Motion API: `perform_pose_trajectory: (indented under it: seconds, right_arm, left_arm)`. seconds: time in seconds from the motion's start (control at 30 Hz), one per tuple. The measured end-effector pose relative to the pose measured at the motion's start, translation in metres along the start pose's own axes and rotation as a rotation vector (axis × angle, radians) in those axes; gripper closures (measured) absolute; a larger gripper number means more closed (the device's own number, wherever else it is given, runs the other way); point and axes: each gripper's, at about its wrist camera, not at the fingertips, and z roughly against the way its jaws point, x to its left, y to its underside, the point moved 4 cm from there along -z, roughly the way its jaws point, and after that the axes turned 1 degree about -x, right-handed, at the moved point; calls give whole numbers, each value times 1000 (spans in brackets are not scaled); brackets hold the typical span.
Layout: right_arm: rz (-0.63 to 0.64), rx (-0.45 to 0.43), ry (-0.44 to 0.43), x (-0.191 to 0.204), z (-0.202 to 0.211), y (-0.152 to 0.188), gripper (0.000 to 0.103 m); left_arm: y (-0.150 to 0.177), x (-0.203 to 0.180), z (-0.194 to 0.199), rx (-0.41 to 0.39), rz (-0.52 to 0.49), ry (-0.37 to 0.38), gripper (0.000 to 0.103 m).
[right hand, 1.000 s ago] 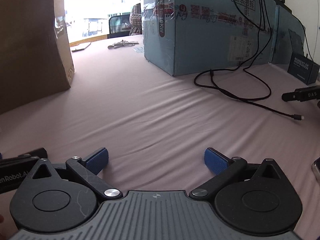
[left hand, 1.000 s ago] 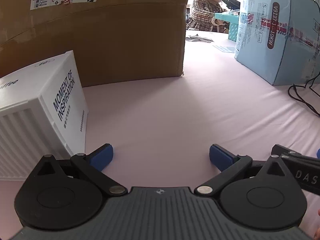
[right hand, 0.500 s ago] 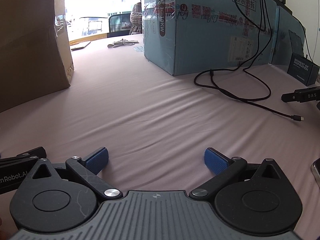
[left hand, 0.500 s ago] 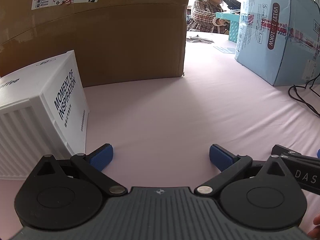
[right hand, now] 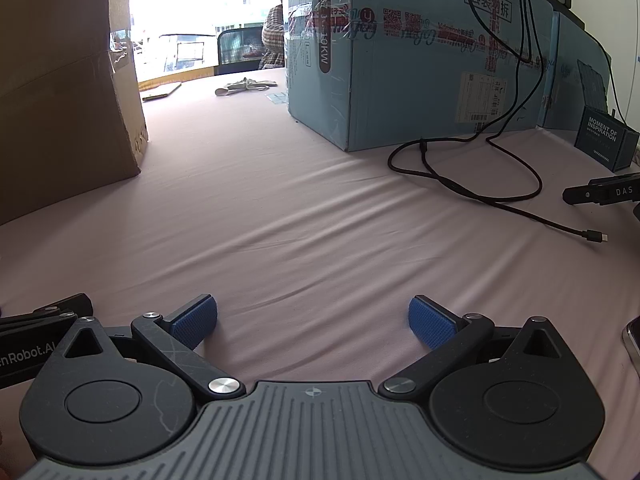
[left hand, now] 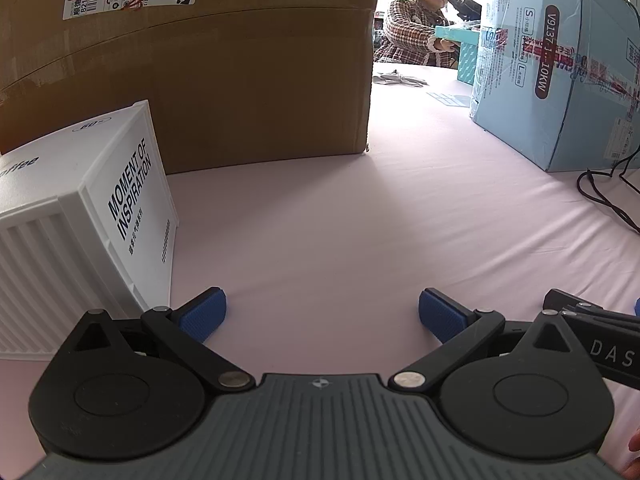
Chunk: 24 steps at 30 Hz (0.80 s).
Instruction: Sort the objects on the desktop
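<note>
From the left wrist view, bare pink tablecloth (left hand: 320, 220) runs open from 6 o'clock toward 12. A white ribbed box (left hand: 76, 216) blocks 9 o'clock, just beside the gripper's left finger, and a large brown carton (left hand: 208, 64) walls off 10 to 12. A pale blue carton (left hand: 560, 64) closes 2 o'clock, leaving a lane between the cartons at 1. From the right wrist view, a looping black cable (right hand: 472, 184) lies across the cloth at 2 o'clock, a dark small box (right hand: 604, 140) stands farther out, and what may be a phone edge (right hand: 632, 340) sits at 3.
</note>
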Motion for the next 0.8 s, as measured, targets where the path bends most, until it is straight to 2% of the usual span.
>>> perform_pose_trajectory:
  seconds: [0.8]
  right_arm:
    - [0,0,-1,0,0,0,0]
  left_arm:
    - [1,0,1,0,0,0,0]
